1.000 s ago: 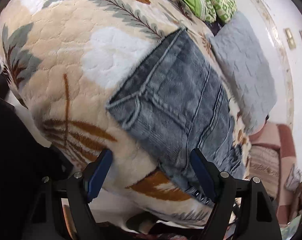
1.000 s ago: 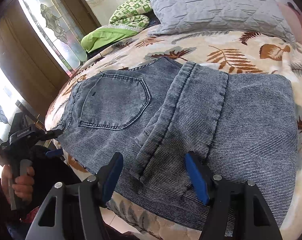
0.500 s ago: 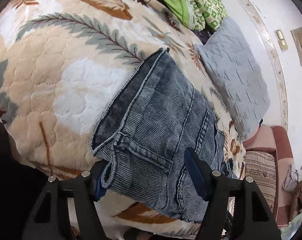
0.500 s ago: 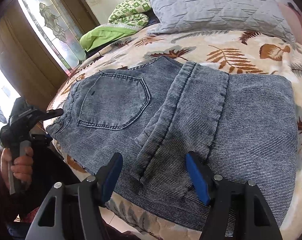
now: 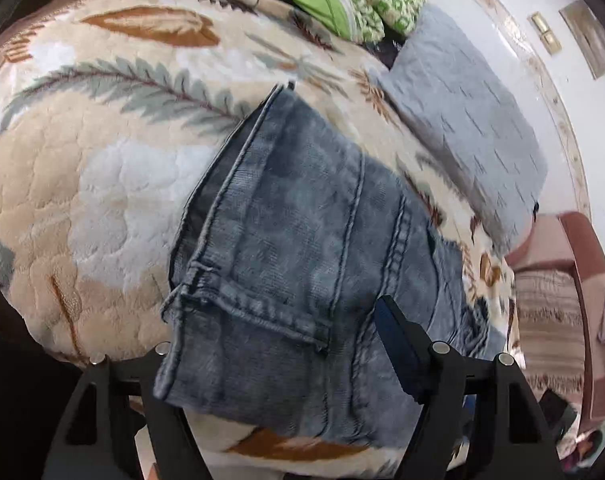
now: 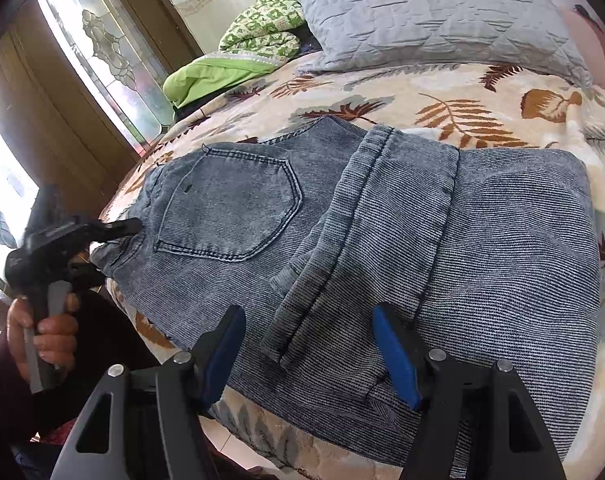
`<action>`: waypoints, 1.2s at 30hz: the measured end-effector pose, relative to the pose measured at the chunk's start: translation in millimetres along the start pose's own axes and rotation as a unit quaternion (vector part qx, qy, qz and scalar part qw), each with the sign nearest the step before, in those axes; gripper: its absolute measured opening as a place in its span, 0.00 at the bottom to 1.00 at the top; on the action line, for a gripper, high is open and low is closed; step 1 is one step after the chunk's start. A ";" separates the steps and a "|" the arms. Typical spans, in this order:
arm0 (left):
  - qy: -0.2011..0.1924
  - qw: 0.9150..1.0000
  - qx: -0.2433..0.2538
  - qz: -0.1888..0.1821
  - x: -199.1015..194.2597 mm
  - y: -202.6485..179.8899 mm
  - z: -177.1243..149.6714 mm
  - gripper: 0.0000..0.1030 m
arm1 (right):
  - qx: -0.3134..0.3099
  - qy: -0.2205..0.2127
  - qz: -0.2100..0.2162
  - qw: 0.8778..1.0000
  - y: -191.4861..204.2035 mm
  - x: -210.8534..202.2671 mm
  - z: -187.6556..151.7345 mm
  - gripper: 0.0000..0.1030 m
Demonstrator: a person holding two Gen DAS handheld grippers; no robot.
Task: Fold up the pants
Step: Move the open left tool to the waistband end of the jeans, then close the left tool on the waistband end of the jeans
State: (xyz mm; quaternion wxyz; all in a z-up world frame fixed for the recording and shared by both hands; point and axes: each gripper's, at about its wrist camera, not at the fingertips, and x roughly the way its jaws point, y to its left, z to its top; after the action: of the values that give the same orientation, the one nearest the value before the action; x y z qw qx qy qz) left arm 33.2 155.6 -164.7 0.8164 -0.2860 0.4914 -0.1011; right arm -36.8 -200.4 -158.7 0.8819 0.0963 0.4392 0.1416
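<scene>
Waistband corner (image 5: 190, 280) now between left fingers (image 5: 394, 344)

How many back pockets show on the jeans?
1: a back pocket on the jeans, left of the folded-over leg in the right wrist view. A second may be hidden under the fold.

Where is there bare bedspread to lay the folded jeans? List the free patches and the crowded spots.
Free: the wide stretch of bedspread left of the jeans in the left view, and the strip between jeans and grey pillow. Crowded: the head of the bed, where the pillow and green bedding lie, and the near edge under the jeans.
</scene>
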 end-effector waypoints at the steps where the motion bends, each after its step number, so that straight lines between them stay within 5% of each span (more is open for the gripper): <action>1: -0.004 1.000 0.009 -0.005 -0.7 -7.0 1.5 0.68 | -0.002 -0.002 0.000 1.000 0.2 -0.3 -0.8 0.68; 5: -0.038 0.998 0.053 0.025 -6.5 -25.5 4.9 0.23 | 0.000 -0.001 -0.006 1.000 2.1 -0.5 -0.5 0.68; 10: -0.038 0.998 0.050 0.021 -5.9 -18.1 6.6 0.21 | -0.003 0.010 -0.022 1.000 18.4 -3.8 17.0 0.66; 13: -0.038 0.997 0.058 0.019 -3.9 -17.1 7.5 0.22 | -0.036 -0.002 -0.019 0.999 37.9 -1.6 35.2 0.56; 14: -0.030 0.998 0.056 0.018 0.9 -17.1 8.1 0.28 | -0.048 0.001 -0.024 0.999 45.5 4.0 42.6 0.52; 15: -0.008 0.999 0.044 0.019 9.3 -13.5 10.4 0.49 | -0.054 0.004 -0.024 0.998 50.8 10.3 48.3 0.45; 16: 0.012 1.000 0.028 0.008 17.9 -10.3 12.1 0.53 | -0.056 0.007 -0.023 0.998 54.4 16.3 52.3 0.42; 19: 0.003 1.000 -0.001 -0.022 15.0 -1.5 13.6 0.50 | -0.057 0.027 -0.023 0.998 64.0 42.7 60.8 0.37; 21: -0.002 1.000 0.016 -0.015 13.3 -3.0 14.1 0.28 | -0.058 0.068 -0.025 0.996 67.9 69.9 55.3 0.37; 23: -0.004 1.000 0.008 -0.025 11.3 -0.4 14.6 0.24 | -0.084 0.031 -0.038 0.995 74.1 74.7 48.7 0.37; 36: -0.061 0.991 0.111 -0.047 -34.4 -60.2 3.9 0.19 | -0.086 0.019 -0.013 0.996 67.1 68.6 43.2 0.38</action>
State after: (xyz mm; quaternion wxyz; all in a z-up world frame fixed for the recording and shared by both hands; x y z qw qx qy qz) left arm 26.4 123.3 -103.7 0.8656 -0.2222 0.4129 -0.1758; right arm 26.2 -116.3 -164.5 0.8802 0.0112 0.4434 0.1691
